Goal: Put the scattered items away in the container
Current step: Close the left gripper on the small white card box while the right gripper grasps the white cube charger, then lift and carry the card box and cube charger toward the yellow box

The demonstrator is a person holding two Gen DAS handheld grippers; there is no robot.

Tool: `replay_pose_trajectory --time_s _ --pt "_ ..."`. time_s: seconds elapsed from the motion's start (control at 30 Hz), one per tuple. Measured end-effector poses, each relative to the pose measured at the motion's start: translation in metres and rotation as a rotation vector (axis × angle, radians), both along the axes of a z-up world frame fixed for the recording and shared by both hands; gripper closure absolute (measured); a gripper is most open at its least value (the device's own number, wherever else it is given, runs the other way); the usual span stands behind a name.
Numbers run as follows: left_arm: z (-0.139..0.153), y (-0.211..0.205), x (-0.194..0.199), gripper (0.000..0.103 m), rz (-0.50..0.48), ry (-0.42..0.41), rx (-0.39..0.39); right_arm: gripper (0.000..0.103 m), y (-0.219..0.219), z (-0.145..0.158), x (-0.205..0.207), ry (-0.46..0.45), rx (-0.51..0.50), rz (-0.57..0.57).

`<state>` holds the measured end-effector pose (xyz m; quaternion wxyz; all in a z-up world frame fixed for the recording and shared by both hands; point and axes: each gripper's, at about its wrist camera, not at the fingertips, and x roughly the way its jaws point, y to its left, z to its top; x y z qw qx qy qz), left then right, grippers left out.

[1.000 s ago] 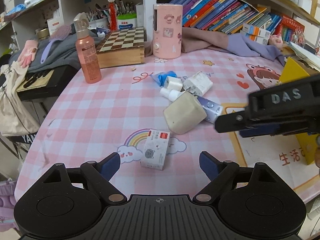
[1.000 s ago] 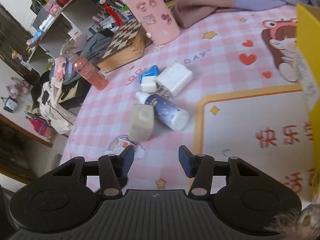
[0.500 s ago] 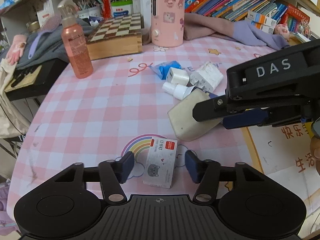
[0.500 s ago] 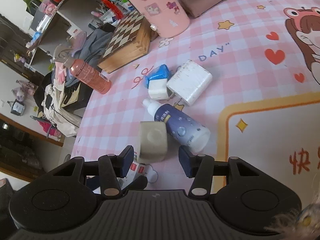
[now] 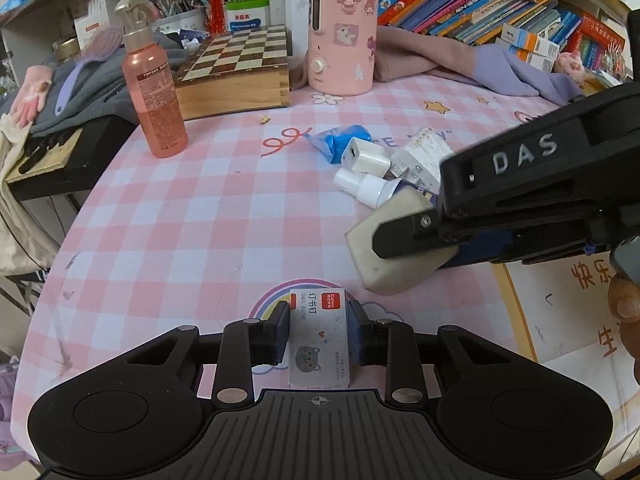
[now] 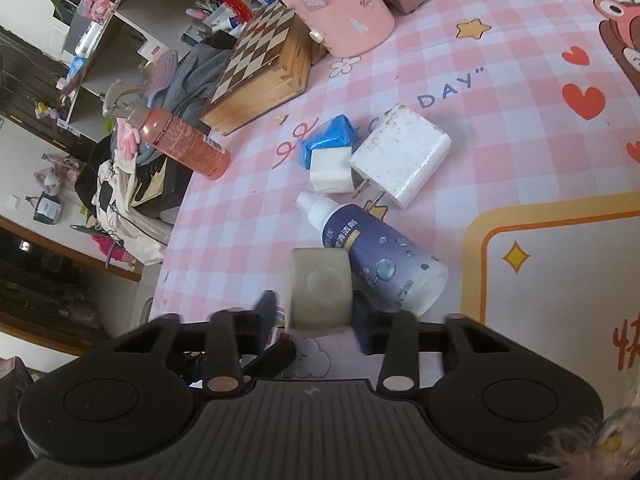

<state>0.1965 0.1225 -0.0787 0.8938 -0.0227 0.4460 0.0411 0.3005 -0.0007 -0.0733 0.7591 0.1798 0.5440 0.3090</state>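
**Kid:** Where is the little staple box (image 5: 319, 340)?

**Helper:** It sits right between the fingers of the left claw (image 5: 319, 330), flat on the pink table (image 5: 208, 216). The claw is clenched on it, both pads pressing its long sides.

**Kid:** And the grey block (image 6: 318, 292)?

**Helper:** It is between the fingers of the right claw (image 6: 316, 316). That claw is closing. The right pad touches the block; the left one looks a bit off it, but it is blurry.

**Kid:** How do we do it well?

**Helper:** I think: finish the squeeze first, then lift straight up. The blue bottle (image 6: 380, 256) leans on the block just beside the right finger, so it may roll.

**Kid:** Where is the container?

**Helper:** I cannot see it in either view
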Motion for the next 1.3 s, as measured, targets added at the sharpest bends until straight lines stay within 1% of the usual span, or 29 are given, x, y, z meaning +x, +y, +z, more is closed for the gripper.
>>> replay_pose_trajectory --time_s 0.17,0.33,0.63,0.9,1.1,1.3 --pt "0.003 0.001 -0.001 0.075 -0.004 0.0 -0.021 0.078 -0.002 0.006 -0.004 -0.011 0.015 0.016" --pt "0.01 -0.001 -0.005 0.075 -0.012 -0.021 -0.019 0.079 -0.007 0.021 -0.014 -0.075 0.018 0.024" --pt "0.026 -0.002 -0.021 0.075 -0.005 -0.071 -0.032 0.079 -0.027 0.042 -0.031 -0.151 0.011 -0.009" --pt "0.051 -0.004 -0.039 0.075 -0.007 -0.145 -0.051 0.079 -0.042 0.061 -0.048 -0.223 -0.017 -0.02" --pt "0.067 -0.006 -0.051 0.075 -0.014 -0.207 -0.063 0.079 -0.053 0.071 -0.063 -0.261 -0.056 -0.028" --pt "0.086 -0.011 -0.064 0.075 -0.035 -0.273 -0.077 0.079 -0.066 0.081 -0.083 -0.32 -0.099 -0.046"
